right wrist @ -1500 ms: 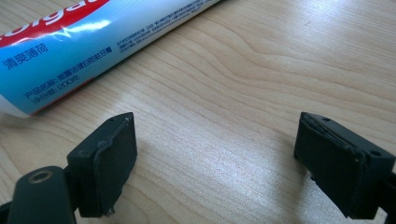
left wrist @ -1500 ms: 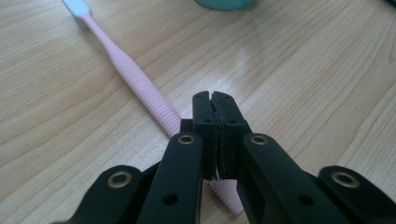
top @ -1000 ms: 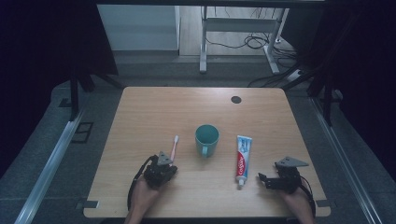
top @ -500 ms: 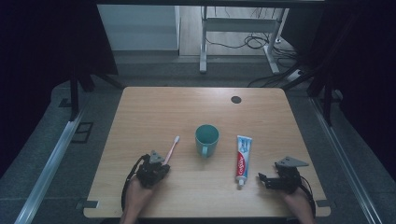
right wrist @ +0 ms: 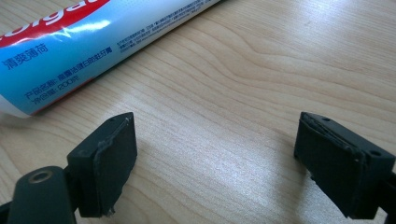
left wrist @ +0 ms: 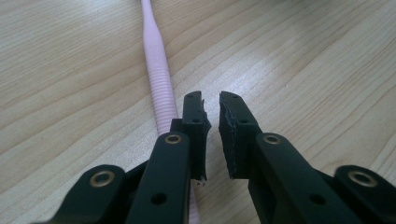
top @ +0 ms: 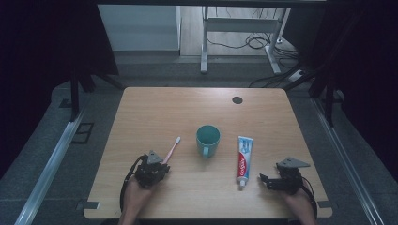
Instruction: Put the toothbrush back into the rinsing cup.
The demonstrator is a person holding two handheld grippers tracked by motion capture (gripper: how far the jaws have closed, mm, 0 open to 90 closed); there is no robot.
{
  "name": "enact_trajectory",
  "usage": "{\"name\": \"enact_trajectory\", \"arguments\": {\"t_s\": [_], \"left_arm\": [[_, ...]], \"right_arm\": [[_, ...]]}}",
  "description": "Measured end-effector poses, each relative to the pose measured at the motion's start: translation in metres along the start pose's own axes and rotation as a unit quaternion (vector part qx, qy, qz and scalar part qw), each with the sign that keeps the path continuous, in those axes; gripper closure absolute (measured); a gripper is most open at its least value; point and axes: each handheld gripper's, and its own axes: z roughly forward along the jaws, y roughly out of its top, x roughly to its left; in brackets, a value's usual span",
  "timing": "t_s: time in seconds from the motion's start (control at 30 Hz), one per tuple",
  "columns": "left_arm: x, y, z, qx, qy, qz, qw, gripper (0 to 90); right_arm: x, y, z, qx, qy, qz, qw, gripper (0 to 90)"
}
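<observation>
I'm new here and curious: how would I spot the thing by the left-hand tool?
On the wooden table, look left of the teal mug. The pink toothbrush lies slanted there, beside the left gripper, thin and ribbed, unlike the broad toothpaste tube.

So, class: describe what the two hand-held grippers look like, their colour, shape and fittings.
Both the left gripper and right gripper are black, each topped by a grey three-cornered plate and trailing a black cable. Close up, the jaws show brass-coloured rivets and flat black pads.
</observation>
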Motion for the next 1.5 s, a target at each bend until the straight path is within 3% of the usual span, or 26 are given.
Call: {"name": "enact_trajectory", "arguments": {"t_s": [0.23,0.3,0.57,0.73,1.0,1.5], "left_arm": [[0.003,0.001,-0.003,-0.006,0.013,-0.003,0.9999,69.0],[0.005,0.001,-0.003,-0.004,0.01,-0.007,0.9999,62.6],[0.011,0.002,-0.004,0.013,0.018,-0.014,0.9997,51.5],[0.017,0.003,-0.005,0.025,0.021,-0.023,0.9992,49.5],[0.022,0.007,-0.002,0.044,0.024,-0.022,0.9985,49.2],[0.029,0.028,0.009,0.092,0.018,-0.022,0.9954,50.4]], "right_arm": [[0.0,0.0,0.0,0.0,0.0,0.0,1.0,12.8],[0.0,0.0,0.0,0.0,0.0,0.0,1.0,12.8],[0.0,0.0,0.0,0.0,0.0,0.0,1.0,12.8],[0.0,0.0,0.0,0.0,0.0,-0.001,1.0,12.8],[0.0,0.0,0.0,0.001,0.0,0.0,1.0,12.8],[0.0,0.0,0.0,0.001,0.0,0.0,1.0,12.8]]}}
